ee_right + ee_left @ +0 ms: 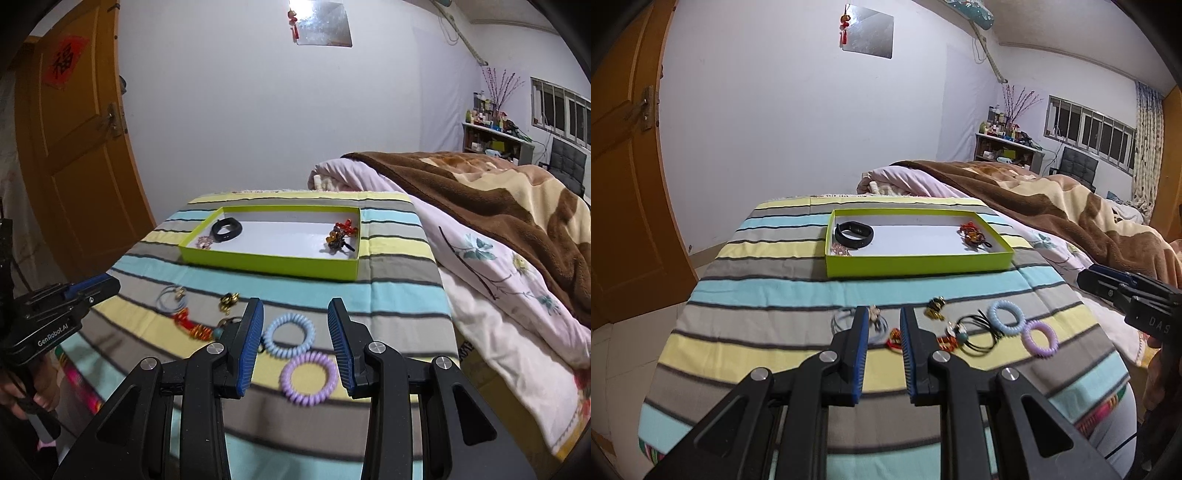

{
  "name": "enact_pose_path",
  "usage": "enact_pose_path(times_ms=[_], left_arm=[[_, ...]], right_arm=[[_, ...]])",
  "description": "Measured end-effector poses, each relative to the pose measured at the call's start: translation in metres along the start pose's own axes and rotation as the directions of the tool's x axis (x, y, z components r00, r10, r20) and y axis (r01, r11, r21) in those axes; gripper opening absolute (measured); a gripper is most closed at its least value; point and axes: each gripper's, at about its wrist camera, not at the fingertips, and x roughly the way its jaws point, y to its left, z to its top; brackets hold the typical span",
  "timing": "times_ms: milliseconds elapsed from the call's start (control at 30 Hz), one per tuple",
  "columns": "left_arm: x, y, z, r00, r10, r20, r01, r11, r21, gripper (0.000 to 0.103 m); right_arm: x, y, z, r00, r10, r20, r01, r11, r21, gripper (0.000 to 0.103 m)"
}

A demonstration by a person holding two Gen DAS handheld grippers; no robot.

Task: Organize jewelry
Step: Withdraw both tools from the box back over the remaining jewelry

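One lime tray (266, 267) lies lengthwise across the striped cloth (388, 299).

bare cloth (388, 295) lies between scattered jewelry (291, 332) and tray (266, 264).

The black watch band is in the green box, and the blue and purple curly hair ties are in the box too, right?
Not quite. The black watch band is in the green box, but the blue hair tie and the purple hair tie are not. The right wrist view shows both lying on the striped cloth in front of the box, between the open fingers of the right gripper.
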Motion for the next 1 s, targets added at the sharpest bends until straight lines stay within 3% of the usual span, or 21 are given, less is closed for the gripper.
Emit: enact_pose_path(times_ms=[400, 1000], left_arm=[[-0.028, -0.005, -0.021, 1.0, -0.008, 0.002, 0.008, 1.0, -0.007, 0.018], [-0.018, -0.008, -0.03, 0.999, -0.031, -0.035, 0.03, 0.999, -0.027, 0.018]], right_arm=[[-0.027, 0.006, -0.022, 1.0, 0.011, 0.008, -0.011, 1.0, -0.003, 0.037], [-0.009, 0.0, -0.031, 0.999, 0.016, -0.047, -0.016, 1.0, 0.01, 0.037]])
